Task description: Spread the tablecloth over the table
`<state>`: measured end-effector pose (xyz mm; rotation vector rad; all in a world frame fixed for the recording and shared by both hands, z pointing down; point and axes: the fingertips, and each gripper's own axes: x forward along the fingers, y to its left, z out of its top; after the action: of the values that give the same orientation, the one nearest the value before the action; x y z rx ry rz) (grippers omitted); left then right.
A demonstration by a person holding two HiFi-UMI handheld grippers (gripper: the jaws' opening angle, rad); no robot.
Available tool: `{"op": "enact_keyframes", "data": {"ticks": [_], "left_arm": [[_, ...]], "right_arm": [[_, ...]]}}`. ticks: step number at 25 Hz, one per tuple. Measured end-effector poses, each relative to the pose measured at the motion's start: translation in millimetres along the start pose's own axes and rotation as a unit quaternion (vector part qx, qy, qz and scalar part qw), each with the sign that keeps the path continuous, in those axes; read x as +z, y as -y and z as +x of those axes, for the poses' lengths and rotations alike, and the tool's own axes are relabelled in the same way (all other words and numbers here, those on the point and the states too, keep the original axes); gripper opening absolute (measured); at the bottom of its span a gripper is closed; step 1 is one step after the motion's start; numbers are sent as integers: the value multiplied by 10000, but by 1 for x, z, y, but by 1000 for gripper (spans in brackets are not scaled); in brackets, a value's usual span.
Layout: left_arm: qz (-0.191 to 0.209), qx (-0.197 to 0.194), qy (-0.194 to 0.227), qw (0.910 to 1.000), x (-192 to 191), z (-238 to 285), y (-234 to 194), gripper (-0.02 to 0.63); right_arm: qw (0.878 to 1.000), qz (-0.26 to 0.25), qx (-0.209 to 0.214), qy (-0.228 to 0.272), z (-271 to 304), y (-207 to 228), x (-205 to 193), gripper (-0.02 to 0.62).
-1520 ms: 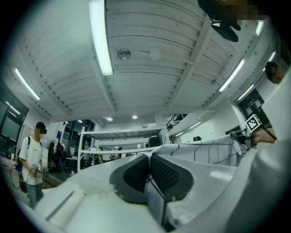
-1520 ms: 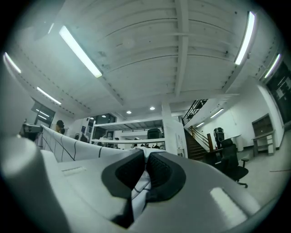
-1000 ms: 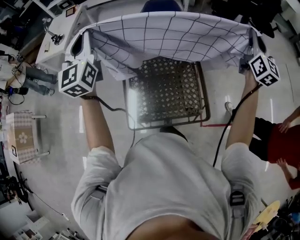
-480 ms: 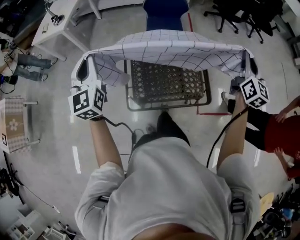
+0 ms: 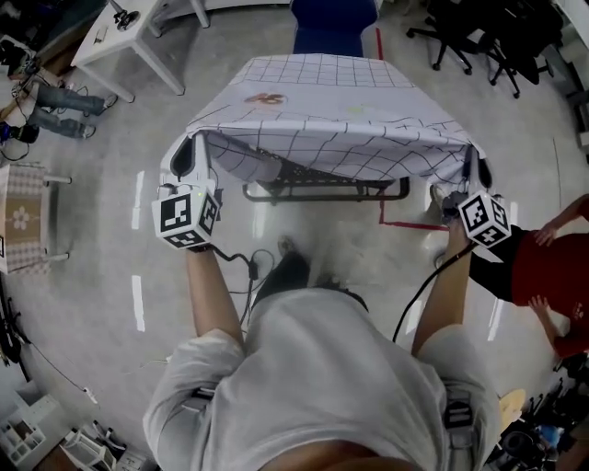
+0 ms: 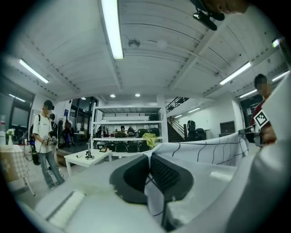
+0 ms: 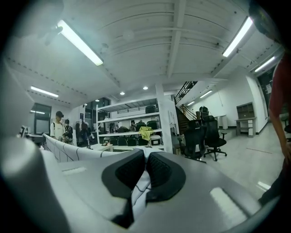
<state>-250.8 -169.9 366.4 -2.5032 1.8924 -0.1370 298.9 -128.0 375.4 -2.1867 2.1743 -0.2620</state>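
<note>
A white tablecloth (image 5: 331, 97) with a thin black grid lies over most of the dark mesh-topped table (image 5: 322, 187), whose near edge still shows under the cloth's hanging hem. My left gripper (image 5: 191, 155) is shut on the cloth's near left corner, and my right gripper (image 5: 475, 168) is shut on its near right corner. In the left gripper view the cloth (image 6: 154, 200) is pinched between the dark pads (image 6: 170, 175). The right gripper view likewise shows the cloth (image 7: 142, 182) clamped between the pads (image 7: 159, 170).
A blue chair (image 5: 333, 28) stands beyond the table. A white table (image 5: 138, 32) is at the far left, black office chairs (image 5: 479, 37) at the far right. A person in red (image 5: 543, 276) stands close at my right. A small patterned table (image 5: 28, 230) sits left.
Both grippers have pulled the cloth's near edge toward me and down. The cloth now covers the mesh top that was exposed before.
</note>
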Motion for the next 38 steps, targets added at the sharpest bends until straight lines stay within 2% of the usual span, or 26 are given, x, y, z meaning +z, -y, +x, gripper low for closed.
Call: {"op": "enact_keyframes", "data": {"ticks": [4, 8, 16, 21, 24, 38], "left_arm": [[-37, 31, -96, 9999, -27, -36, 11, 23], [6, 134, -448, 9989, -33, -47, 15, 23], [131, 301, -962, 9948, -53, -61, 21, 23], [-75, 427, -1046, 9936, -121, -114, 36, 23], [-180, 505, -1235, 9909, -151, -120, 38, 23], [-271, 696, -1998, 9770, -190, -118, 62, 23]], "right_arm": [[9995, 249, 154, -80, -22, 6, -32, 9], [9989, 89, 360, -295, -19, 7, -29, 9], [9968, 188, 513, -589, -28, 9, -42, 9], [9956, 178, 519, -761, -82, 14, -112, 9], [9947, 182, 520, -872, -88, 15, -136, 9], [9887, -371, 462, -1378, -82, -1, -149, 11]]}}
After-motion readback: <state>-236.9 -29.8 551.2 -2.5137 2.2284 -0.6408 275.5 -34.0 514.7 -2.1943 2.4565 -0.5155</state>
